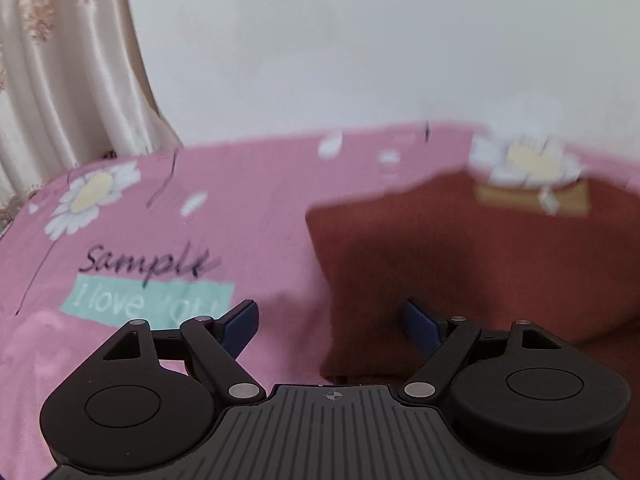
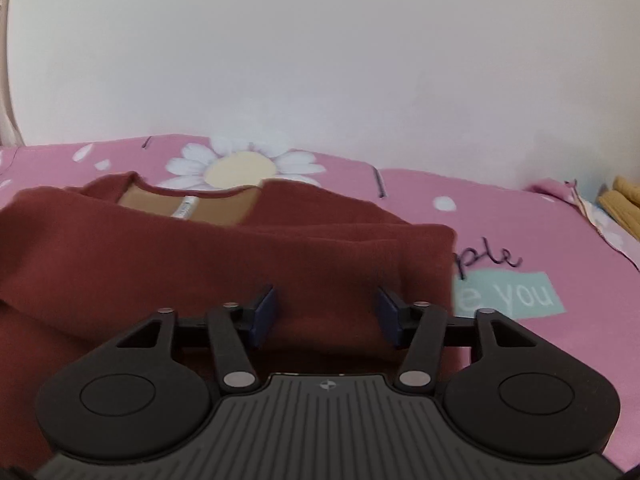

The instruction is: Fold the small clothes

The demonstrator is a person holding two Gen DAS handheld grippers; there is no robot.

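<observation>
Item: red top (image 2: 224,264) flat on my pink sheet (image 2: 500,216) near its far edge, between folds by my reckoning; left gripper (image 1: 330,324) and right gripper (image 2: 326,312) both apart, empty; next needs a fresh edge pinched.

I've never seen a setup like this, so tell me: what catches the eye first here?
A dark red garment lies spread on a pink sheet with daisies, its tan collar label turned toward the wall. The right tongs stand open just over the garment, and the left tongs stand open at its edge. A cream curtain hangs at far left.
</observation>
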